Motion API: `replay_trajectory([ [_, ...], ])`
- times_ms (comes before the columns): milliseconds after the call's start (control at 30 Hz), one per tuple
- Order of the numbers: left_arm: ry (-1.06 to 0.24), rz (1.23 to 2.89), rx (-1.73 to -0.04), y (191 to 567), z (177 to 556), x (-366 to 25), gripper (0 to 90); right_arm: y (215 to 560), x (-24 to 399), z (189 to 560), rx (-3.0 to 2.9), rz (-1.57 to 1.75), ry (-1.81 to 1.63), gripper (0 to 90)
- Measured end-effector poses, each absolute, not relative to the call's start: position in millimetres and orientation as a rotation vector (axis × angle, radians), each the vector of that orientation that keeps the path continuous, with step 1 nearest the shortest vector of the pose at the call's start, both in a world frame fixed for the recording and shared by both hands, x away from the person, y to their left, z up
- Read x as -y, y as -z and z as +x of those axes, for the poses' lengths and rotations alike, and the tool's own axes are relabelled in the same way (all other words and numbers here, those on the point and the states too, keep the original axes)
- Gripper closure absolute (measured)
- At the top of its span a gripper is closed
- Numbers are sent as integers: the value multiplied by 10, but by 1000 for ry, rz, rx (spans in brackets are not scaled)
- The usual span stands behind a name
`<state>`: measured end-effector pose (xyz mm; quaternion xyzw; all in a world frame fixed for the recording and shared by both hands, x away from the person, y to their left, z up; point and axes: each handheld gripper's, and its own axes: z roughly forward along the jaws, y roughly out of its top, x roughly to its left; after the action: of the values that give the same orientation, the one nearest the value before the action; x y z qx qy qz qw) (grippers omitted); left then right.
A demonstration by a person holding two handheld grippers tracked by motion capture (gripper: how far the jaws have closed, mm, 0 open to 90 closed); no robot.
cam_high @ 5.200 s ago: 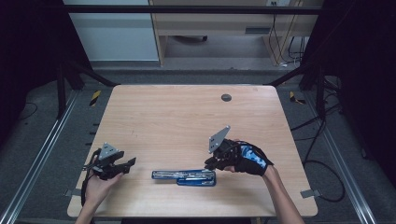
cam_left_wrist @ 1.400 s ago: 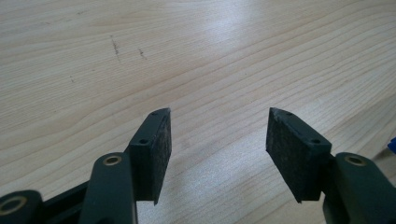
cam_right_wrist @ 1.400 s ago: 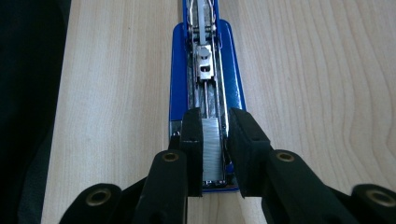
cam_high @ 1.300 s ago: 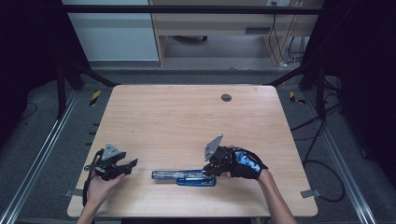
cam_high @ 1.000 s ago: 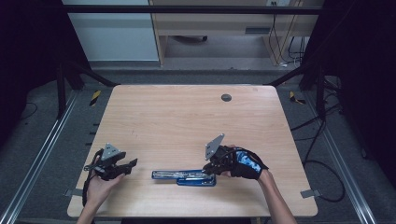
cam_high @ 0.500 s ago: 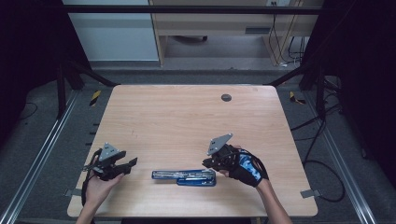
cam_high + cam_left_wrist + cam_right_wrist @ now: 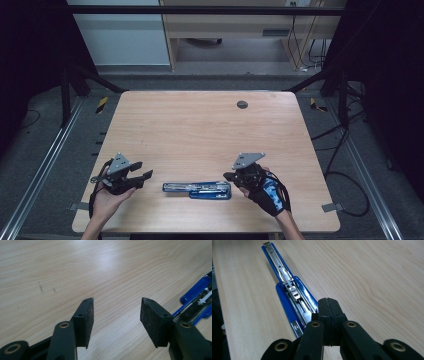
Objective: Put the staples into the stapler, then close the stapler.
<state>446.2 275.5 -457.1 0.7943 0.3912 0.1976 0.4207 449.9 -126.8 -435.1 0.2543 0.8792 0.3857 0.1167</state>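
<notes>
A pale wooden table (image 7: 200,130) stands inside a dark frame, grey carpet around it and a light cabinet beyond; a small dark round cap (image 7: 242,104) sits in the table's far part. Near the front edge lies an opened blue stapler (image 7: 197,189), laid out flat and long, its metal staple channel facing up; in the right gripper view the channel (image 7: 287,280) runs away from the camera, and whether any staples lie in it is too small to tell. The right gripper (image 7: 231,177) rests at the stapler's right end, its fingers (image 7: 328,312) pressed together with nothing between them, having just been closing, the tips just beside the hinge end of the blue base. The left gripper (image 7: 146,175) hovers near the stapler's left end, apart from it, its fingers (image 7: 86,320) standing wide over bare wood, having narrowed a little, the blue tip of the stapler (image 7: 197,302) showing off to one side. The step in hand looks like steadying or nudging the open stapler. Next, the left gripper probably needs to reach the free end so the two halves can be folded shut.
</notes>
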Motion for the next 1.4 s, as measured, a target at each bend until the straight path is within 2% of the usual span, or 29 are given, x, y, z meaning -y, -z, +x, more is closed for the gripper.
replay_trajectory([
  [367,-412,2064,-842,4554,4428,-2631,443,4449,1377,4360,-2512,852,-1172,900],
  [833,-335,2163,-665,4539,4377,-2499,360,4524,1370,4216,-2531,857,-1195,900],
  [1400,-296,2236,-586,4585,4366,-2382,330,4611,1329,4109,-2556,861,-1198,900],
])
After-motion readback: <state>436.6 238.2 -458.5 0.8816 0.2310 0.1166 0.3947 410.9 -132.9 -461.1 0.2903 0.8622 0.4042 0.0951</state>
